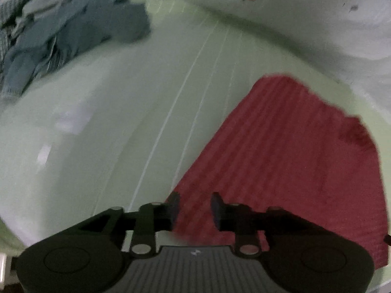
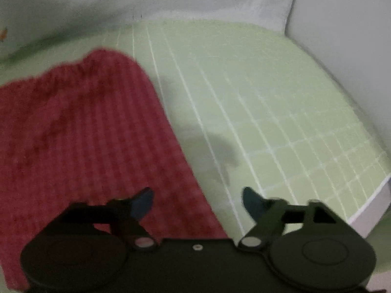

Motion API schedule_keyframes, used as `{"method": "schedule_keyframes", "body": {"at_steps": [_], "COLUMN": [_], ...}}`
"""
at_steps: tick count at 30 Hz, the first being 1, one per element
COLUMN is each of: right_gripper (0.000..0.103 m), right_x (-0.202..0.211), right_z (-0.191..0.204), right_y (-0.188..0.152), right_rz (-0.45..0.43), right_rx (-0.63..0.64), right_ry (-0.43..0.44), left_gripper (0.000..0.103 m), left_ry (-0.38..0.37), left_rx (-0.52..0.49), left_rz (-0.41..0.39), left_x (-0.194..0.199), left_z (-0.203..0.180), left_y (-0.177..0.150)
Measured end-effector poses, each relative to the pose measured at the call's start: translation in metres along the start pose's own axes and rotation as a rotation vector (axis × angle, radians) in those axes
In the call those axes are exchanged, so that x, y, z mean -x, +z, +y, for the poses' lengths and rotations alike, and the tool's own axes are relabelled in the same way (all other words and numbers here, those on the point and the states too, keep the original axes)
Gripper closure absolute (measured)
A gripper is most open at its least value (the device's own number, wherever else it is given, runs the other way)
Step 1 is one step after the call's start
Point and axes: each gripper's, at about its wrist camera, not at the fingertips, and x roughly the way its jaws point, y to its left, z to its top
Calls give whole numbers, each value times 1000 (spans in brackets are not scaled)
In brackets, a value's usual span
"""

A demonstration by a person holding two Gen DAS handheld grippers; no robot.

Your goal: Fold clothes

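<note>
Pale green gridded matting (image 2: 268,102) covers the work surface, backed by a whitish wall (image 1: 305,19) with small orange marks; a red ribbed garment (image 1: 288,151) lies flat on the matting, filling the 3 to 5 o'clock part of the left wrist view and the 8 to 10 o'clock part of the right wrist view. A rumpled heap of grey-blue clothes (image 1: 61,31) sits at 10 o'clock in the left view, well apart from the red piece. The left gripper (image 1: 195,210) hangs over the garment's near edge, jaws parted, gripping nothing; the right gripper (image 2: 198,201) has its jaws spread wide and empty, one finger over the red fabric, the other over the matting.
</note>
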Motion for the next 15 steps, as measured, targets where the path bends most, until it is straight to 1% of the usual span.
{"method": "schedule_keyframes", "body": {"at_steps": [3, 6, 10, 12, 14, 15], "right_gripper": [7, 7, 7, 7, 7, 7], "right_x": [0, -11, -30, -44, -58, -66], "right_z": [6, 17, 42, 55, 65, 73], "right_y": [18, 39, 70, 91, 112, 122], "right_rz": [-47, -68, -92, -102, -101, -95], "right_rx": [3, 15, 47, 57, 73, 89], "right_ry": [31, 69, 116, 146, 168, 165], "left_gripper": [64, 61, 59, 54, 44, 43], "left_ry": [-29, -50, -86, -107, -141, -163], "left_rx": [-28, -60, -79, -88, -92, -92], "left_rz": [-42, -58, -52, -46, -32, -21], "left_x": [1, -9, -34, -48, -64, -72], "left_z": [-16, -33, -50, -57, -64, -68], "left_y": [18, 39, 72, 88, 107, 117]}}
